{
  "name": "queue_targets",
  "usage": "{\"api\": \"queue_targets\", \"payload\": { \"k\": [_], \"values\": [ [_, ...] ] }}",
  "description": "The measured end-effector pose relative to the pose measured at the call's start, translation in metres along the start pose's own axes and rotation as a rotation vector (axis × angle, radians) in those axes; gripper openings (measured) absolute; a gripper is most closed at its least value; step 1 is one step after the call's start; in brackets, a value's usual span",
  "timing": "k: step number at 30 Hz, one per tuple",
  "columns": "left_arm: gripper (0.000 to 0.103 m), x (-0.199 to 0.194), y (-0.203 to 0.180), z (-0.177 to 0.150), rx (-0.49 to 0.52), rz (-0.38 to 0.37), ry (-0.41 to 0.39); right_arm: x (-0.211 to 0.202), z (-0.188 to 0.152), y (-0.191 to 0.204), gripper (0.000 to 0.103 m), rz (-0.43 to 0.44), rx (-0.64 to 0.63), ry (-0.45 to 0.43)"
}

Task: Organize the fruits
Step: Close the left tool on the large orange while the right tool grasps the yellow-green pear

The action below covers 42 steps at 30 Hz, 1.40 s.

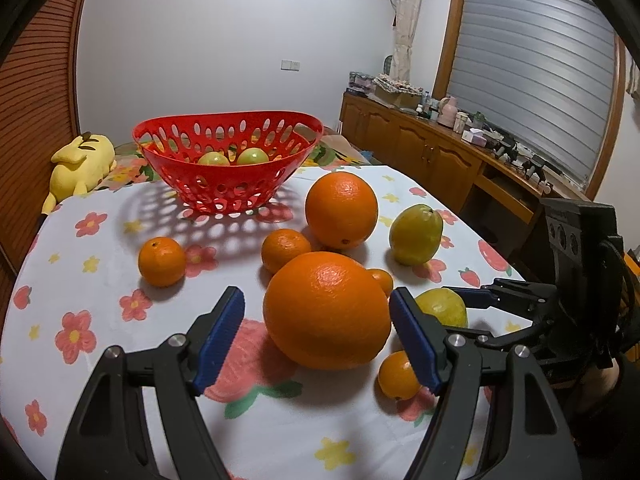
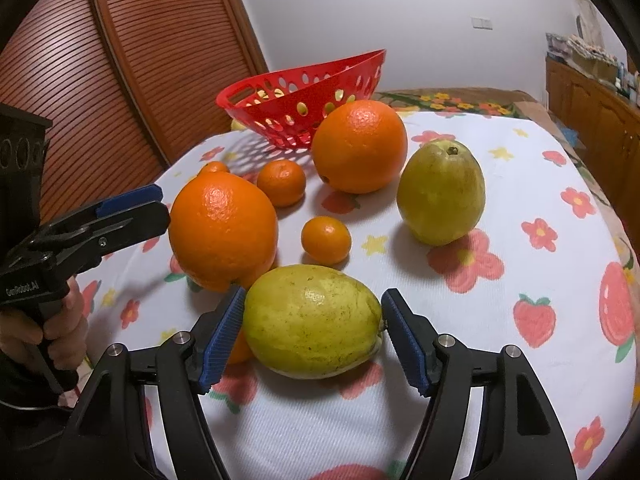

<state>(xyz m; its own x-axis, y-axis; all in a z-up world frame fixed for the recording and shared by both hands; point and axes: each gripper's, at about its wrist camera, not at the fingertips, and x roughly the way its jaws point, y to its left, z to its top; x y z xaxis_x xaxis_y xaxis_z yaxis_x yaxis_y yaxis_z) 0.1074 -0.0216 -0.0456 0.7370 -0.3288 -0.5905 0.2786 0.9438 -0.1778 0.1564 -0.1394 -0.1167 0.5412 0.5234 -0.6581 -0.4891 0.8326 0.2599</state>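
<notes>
A red perforated basket [image 1: 228, 160] [image 2: 304, 92] stands at the far side of the table with two green fruits [image 1: 234, 158] inside. My left gripper [image 1: 318, 334] is open around a large orange [image 1: 326, 310] [image 2: 222, 230] on the table. My right gripper [image 2: 312, 334] is open around a lying yellow-green fruit [image 2: 312, 320] [image 1: 444, 306], its pads close to both ends. A second large orange [image 1: 341, 210] [image 2: 359, 146], an upright pear [image 1: 416, 234] [image 2: 442, 192] and several small tangerines [image 1: 162, 262] [image 2: 326, 240] lie between.
The table has a white cloth with flowers and strawberries [image 1: 80, 336]. A yellow plush toy [image 1: 82, 162] lies behind the table at the left. A wooden sideboard [image 1: 432, 152] with clutter runs along the right wall. A slatted wooden door [image 2: 100, 68] stands at the left.
</notes>
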Motion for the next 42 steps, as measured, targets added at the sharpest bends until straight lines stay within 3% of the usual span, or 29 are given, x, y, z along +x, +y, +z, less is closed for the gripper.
{"api": "queue_targets", "payload": {
  "k": [11, 24, 42],
  "values": [
    [0.076, 0.018, -0.004, 0.004, 0.014, 0.009, 0.052, 0.003, 0.008, -0.015, 0.072, -0.139, -0.054, -0.028],
    [0.082, 0.041, -0.008, 0.01, 0.036, 0.007, 0.132, 0.0, 0.005, -0.021, 0.072, -0.114, -0.037, -0.053],
    [0.087, 0.063, 0.001, 0.007, -0.032, -0.078, 0.196, 0.0, 0.003, -0.019, 0.073, -0.114, -0.04, -0.055]
  ]
}}
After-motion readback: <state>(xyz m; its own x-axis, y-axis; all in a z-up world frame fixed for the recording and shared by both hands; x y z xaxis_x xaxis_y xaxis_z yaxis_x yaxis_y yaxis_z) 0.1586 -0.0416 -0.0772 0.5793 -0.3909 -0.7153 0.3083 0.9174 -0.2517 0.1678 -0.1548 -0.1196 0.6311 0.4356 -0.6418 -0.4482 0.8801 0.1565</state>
